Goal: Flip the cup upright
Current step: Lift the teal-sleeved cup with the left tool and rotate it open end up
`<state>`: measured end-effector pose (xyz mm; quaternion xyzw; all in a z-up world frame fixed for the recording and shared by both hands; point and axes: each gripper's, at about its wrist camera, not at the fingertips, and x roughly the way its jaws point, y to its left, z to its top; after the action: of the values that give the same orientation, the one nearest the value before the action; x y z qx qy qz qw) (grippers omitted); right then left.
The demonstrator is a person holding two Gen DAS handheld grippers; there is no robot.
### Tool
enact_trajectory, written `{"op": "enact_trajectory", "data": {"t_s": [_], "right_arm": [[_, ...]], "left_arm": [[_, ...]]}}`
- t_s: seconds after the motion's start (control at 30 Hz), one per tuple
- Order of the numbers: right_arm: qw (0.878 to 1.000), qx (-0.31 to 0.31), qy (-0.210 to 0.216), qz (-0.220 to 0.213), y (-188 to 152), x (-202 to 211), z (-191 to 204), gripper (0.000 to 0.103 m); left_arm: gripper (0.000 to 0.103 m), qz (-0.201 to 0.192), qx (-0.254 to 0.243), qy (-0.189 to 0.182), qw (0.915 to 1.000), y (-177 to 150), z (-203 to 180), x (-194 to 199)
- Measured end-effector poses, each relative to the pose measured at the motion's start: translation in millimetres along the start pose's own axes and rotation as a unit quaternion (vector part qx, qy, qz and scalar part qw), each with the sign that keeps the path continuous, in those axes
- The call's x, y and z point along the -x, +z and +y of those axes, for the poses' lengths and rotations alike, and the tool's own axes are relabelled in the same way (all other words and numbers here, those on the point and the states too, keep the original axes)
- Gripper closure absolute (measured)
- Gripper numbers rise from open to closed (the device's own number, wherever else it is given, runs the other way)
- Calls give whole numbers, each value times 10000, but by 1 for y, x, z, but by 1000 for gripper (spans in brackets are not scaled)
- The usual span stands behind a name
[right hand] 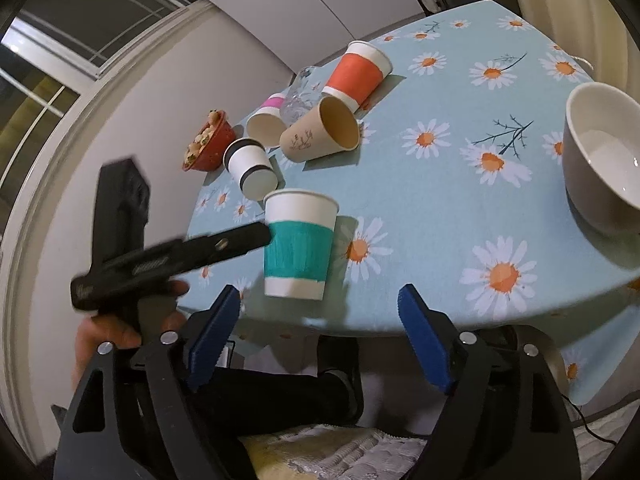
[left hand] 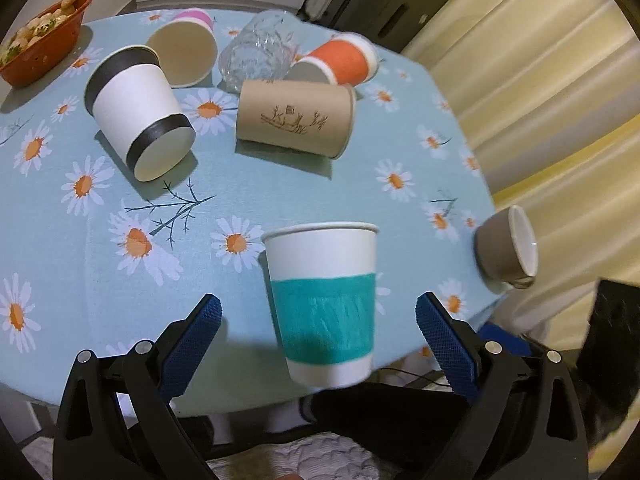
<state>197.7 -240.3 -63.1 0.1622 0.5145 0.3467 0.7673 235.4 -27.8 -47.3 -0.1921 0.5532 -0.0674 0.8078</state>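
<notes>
A white paper cup with a teal sleeve point(left hand: 324, 304) stands upright near the table's front edge, also in the right wrist view point(right hand: 298, 245). My left gripper point(left hand: 318, 310) is open, its blue pads on either side of the cup and apart from it. In the right wrist view one of its black fingers point(right hand: 240, 240) reaches the cup's left side. My right gripper point(right hand: 318, 306) is open and empty, just off the table edge below the cup. Several other cups lie on their sides: white-and-black point(left hand: 138, 114), brown point(left hand: 296, 118), orange point(left hand: 340, 62), pink point(left hand: 186, 50).
A clear glass point(left hand: 258, 50) lies among the far cups. A red basket of food point(left hand: 44, 38) sits at the far left. A grey bowl point(left hand: 506, 248) lies tilted at the right edge, large in the right wrist view point(right hand: 600, 152). Daisy tablecloth point(left hand: 120, 240); curtains at the right.
</notes>
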Motion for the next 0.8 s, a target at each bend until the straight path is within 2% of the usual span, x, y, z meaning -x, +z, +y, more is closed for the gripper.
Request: {"op": "enact_trajectory", "data": {"t_s": [0.13, 0.4, 0.57, 0.8], "right_arm": [[9998, 190, -67, -41, -11, -4, 1, 17], [9996, 276, -19, 24, -20, -10, -2, 16], [9996, 279, 9, 34, -20, -10, -3, 16], [9997, 257, 24, 30, -22, -10, -6, 16]], "left_arm": [[19, 158, 42, 208, 9996, 4, -4, -13], [23, 330, 115, 383, 9987, 6, -6, -31], [38, 371, 118, 402, 9984, 6, -6, -38], [39, 242, 156, 406, 9988, 6, -6, -35]]}}
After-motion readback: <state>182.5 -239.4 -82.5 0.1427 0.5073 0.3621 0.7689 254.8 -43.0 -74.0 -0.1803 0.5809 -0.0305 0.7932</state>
